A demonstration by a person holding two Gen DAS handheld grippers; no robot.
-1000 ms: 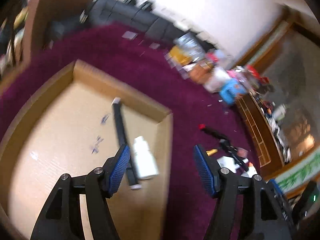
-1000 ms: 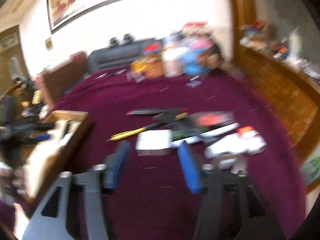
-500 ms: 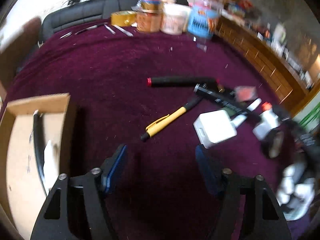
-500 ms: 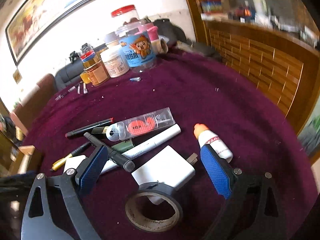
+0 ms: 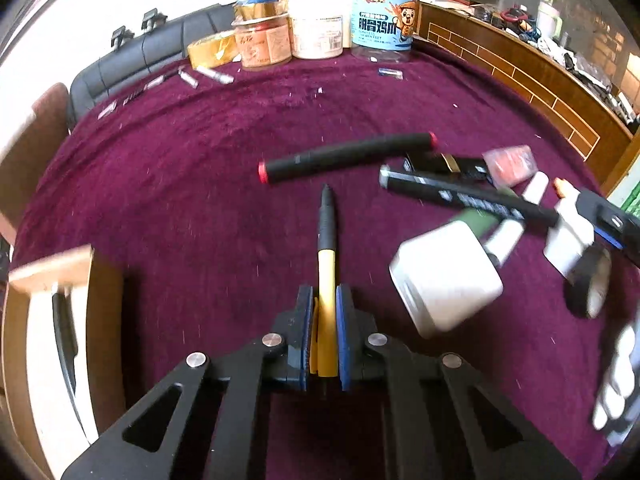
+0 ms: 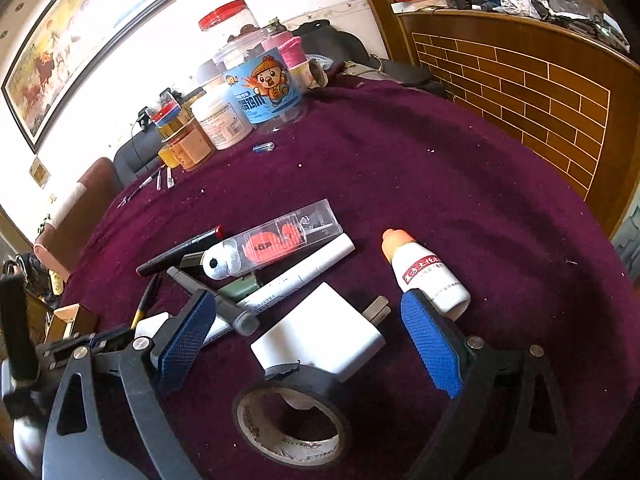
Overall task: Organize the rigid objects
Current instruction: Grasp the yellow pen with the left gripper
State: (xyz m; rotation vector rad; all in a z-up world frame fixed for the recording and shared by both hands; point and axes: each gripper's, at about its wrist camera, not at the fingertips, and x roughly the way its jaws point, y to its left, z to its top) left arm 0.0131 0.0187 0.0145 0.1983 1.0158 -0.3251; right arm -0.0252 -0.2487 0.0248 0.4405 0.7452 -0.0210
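Observation:
A yellow pen with a black tip (image 5: 326,264) lies on the purple cloth, and my left gripper (image 5: 324,300) is shut on its yellow barrel. Its tip points away toward a black marker with red ends (image 5: 348,156). To the right lies a white charger block (image 5: 444,276). In the right wrist view my right gripper (image 6: 306,308) stands open, its blue pads on either side of the white charger (image 6: 320,336). A black tape roll (image 6: 304,376) leans on the charger's near edge. A white glue bottle with an orange cap (image 6: 428,276) lies just beyond the right pad.
A cardboard box (image 5: 24,276) at the left edge holds a black stick and a white bottle. Several jars (image 5: 316,32) stand at the back of the table. A clear case with an orange insert (image 6: 280,236), a white marker (image 6: 300,276) and dark pens are piled together. A wooden counter (image 6: 520,80) rises on the right.
My left gripper swung from above the cardboard box over to the yellow pen and closed on it. My right gripper came down over the charger and tape roll, still open.

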